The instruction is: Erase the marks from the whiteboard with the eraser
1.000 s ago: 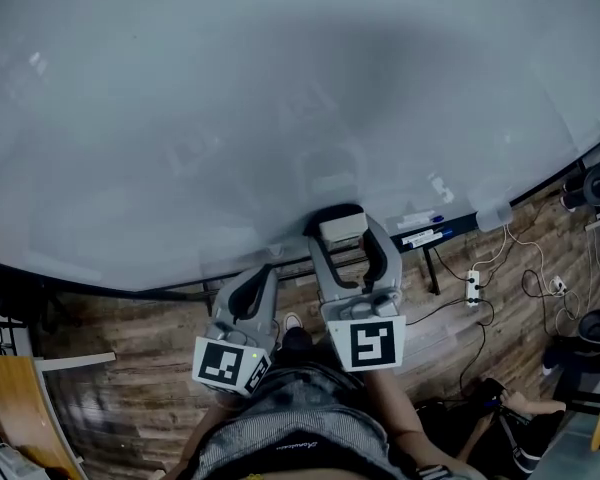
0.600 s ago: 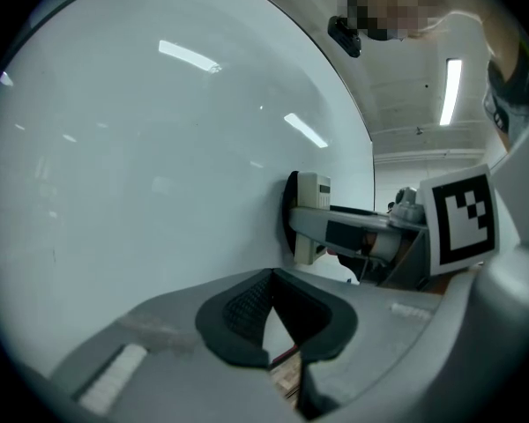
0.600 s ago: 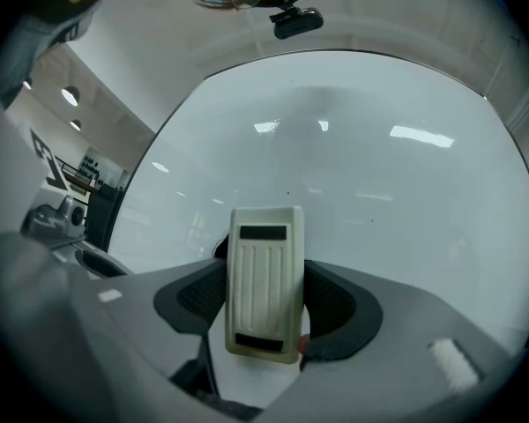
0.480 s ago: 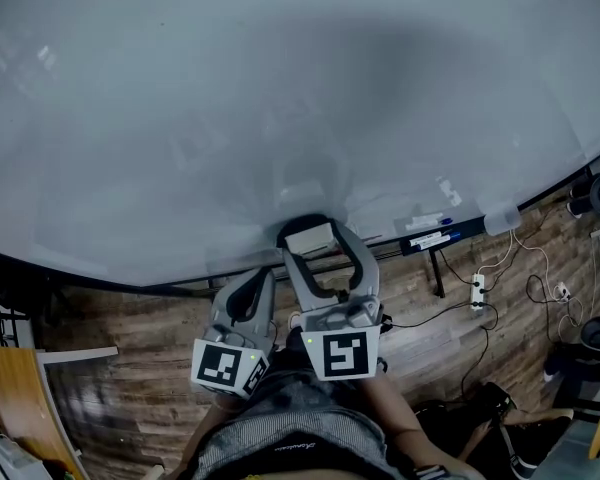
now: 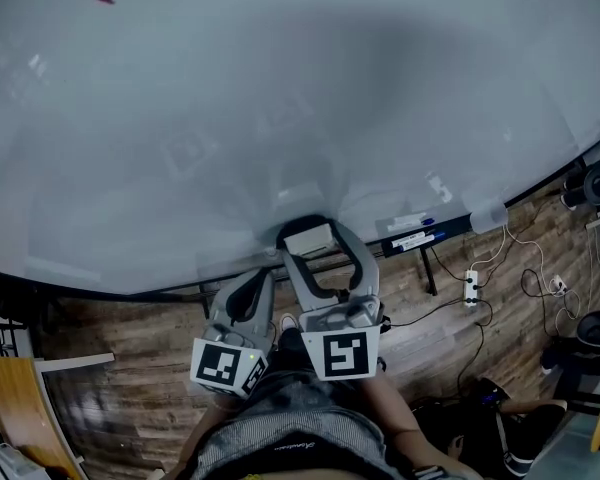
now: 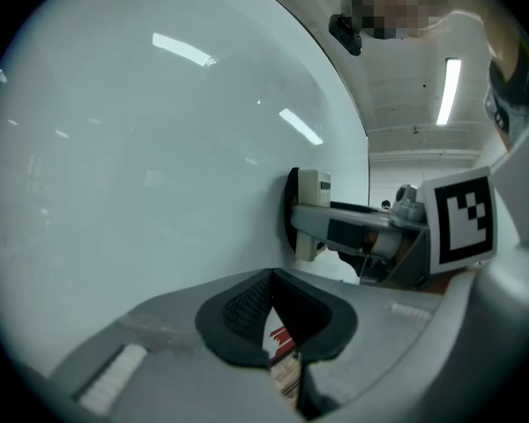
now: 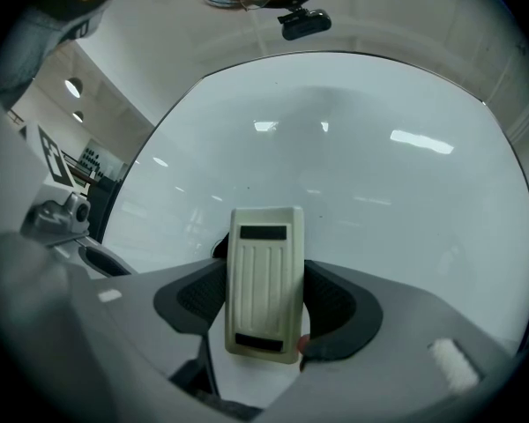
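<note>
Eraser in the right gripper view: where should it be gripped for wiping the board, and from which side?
Grip the eraser across its two long side edges, coming in from its ribbed cream back. The straight, parallel sides suit flat pads, and this approach leaves the dark wiping face free toward the whiteboard. The right claw holds it this way.

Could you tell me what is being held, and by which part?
Right gripper clamps the eraser by its two long sides; left gripper holds nothing.
</note>
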{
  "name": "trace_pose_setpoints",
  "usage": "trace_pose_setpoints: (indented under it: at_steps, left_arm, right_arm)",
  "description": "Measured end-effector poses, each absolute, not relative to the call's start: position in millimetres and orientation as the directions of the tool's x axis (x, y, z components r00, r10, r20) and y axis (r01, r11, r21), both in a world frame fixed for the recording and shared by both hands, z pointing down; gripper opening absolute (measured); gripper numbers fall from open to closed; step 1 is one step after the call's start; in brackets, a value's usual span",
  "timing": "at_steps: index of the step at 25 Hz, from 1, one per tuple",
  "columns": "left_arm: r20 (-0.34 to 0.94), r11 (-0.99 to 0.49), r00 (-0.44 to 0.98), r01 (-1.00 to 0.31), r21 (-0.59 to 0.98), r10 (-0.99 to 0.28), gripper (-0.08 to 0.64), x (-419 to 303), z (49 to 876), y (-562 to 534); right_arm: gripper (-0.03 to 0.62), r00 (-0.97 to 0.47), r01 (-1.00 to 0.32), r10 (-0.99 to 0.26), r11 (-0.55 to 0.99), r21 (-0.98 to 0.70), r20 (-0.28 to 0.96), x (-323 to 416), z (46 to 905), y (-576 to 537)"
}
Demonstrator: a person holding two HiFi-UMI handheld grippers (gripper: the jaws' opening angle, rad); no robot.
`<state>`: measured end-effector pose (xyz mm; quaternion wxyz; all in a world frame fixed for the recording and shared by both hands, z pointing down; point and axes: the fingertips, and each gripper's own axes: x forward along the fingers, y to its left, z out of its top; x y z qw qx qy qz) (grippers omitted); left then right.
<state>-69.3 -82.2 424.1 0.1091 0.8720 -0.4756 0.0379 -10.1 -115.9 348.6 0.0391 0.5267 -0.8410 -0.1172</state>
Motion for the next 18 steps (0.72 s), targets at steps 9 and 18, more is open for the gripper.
trace_pose_setpoints:
  at_steps: [9, 18]
  left_arm:
    - [0.175, -0.554, 0.575, -0.818, 0.157, -0.799, 0.003, -7.7, 419.4, -98.5]
    - [0.192, -0.583, 0.601, -0.799, 0.148, -0.776, 0.003, 72.3, 420.6, -114.5]
  right_arm:
    - [0.267, -0.441, -0.877, -0.896, 0.419, 0.235, -0.046, 44.1, 346.1, -125.1]
    - [0.268, -0.44, -0.869, -0.896, 0.408, 0.281, -0.06, 116.7, 344.3, -136.6]
